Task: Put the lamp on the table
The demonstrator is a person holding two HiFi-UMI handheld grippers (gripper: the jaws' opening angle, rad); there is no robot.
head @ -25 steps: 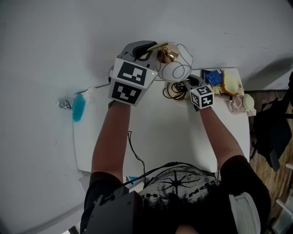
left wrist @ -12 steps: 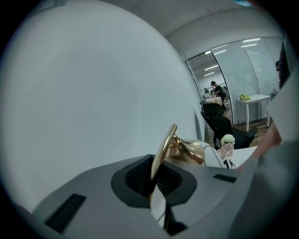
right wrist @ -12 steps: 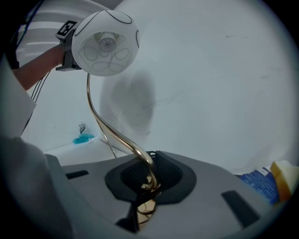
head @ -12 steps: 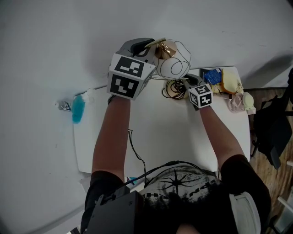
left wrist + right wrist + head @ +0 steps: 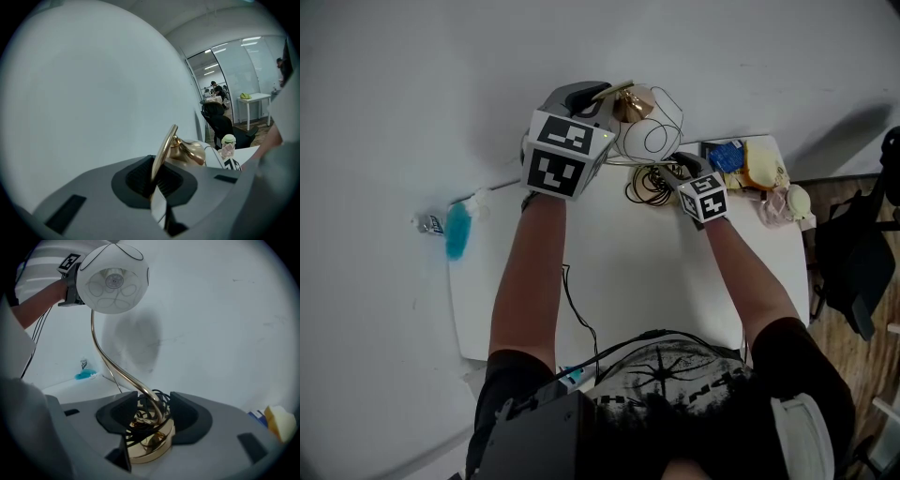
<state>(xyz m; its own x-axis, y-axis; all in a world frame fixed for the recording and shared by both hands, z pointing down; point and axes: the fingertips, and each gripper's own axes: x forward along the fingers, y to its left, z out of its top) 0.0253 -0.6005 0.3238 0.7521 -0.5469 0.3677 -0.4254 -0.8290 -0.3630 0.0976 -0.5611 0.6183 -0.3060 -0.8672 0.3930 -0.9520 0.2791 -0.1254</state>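
Observation:
The lamp has a white globe shade, a curved gold stem and a round gold base wrapped in coiled black cord. It stands at the far edge of the white table. My left gripper is shut on the flat gold strip at the lamp's top, beside the gold cup. My right gripper sits low around the stem and cord above the base. Its jaws are opening, and the pads stand off on both sides.
Snack packets and a small toy crowd the table's far right corner. A blue item lies off the left edge. A thin black cable crosses the near tabletop. A dark chair stands to the right, with the grey wall close behind the lamp.
The left gripper has shifted slightly away from me with the lamp's top. The right gripper has moved a little left by the coiled cord.

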